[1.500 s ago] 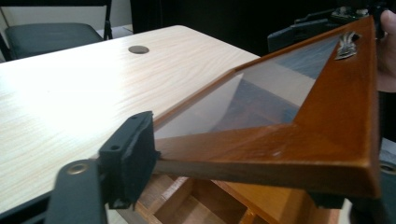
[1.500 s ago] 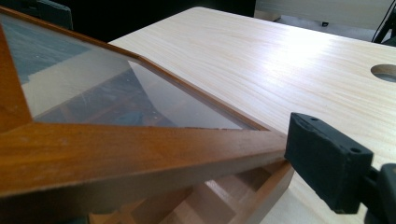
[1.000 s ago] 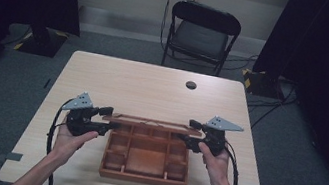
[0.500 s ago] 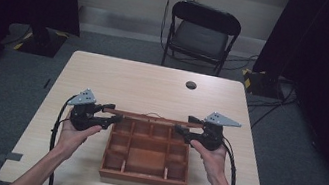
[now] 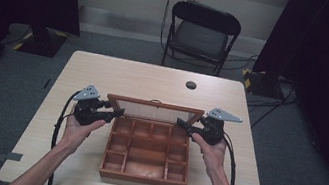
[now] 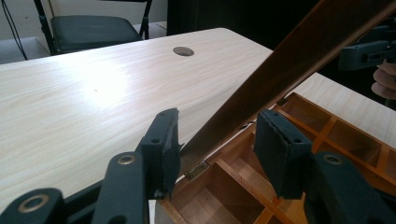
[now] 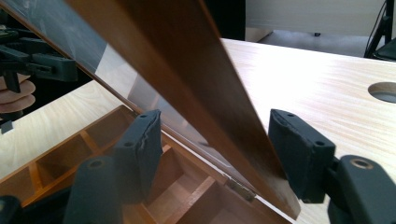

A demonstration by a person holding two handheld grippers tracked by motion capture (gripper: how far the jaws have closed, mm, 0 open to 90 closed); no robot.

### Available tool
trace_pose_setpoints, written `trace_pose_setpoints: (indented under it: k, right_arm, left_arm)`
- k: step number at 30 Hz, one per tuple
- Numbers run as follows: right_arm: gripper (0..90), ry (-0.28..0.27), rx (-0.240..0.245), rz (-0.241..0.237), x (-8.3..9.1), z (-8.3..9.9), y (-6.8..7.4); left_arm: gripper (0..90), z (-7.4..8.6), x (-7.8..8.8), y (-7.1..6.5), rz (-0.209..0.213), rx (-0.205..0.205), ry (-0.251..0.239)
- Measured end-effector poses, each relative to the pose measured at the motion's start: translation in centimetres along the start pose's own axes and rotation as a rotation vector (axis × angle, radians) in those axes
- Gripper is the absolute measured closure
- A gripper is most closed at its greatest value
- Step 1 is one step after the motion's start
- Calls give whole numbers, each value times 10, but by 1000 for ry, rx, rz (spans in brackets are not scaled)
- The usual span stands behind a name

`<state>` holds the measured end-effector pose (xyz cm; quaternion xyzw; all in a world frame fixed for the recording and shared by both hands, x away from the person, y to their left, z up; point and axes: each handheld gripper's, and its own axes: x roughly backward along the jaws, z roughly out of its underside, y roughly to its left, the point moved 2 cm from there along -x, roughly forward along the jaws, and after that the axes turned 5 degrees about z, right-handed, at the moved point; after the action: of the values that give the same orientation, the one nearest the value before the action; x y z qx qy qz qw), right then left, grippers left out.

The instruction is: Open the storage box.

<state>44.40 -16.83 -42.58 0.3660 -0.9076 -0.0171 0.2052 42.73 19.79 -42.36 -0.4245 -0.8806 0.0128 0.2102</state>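
The compartment box (image 5: 147, 153) is reddish-brown wood with a smooth, slightly glossy varnish; its lid (image 5: 153, 111) frames a clear, reflective pane, hung on small brass-coloured metal hinges (image 7: 240, 188). The table (image 5: 144, 81) is pale wood-grain laminate with a soft sheen. The gripper pads (image 6: 163, 147) look matt black and rubbery.

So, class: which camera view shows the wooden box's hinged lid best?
The high view: the whole lid shows there, raised at the back of the compartment box, between both grippers. The left gripper view shows one dark side rail and a hinge; the right gripper view shows the frame and its clear pane, cropped.
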Motion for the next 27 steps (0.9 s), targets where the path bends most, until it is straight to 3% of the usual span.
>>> trace_pose_setpoints:
  k: [8, 12, 27]
  right_arm:
    - [373, -3, -3, 19, -7, 1, -4]
    - [378, 10, -13, 34, -11, 4, -7]
    - [381, -3, -10, 66, -31, 9, -15]
  left_arm:
    - [513, 3, -10, 7, -35, -15, 34]
    - [521, 5, -13, 9, -43, -3, 38]
    - [529, 10, -26, 21, -43, 16, 37]
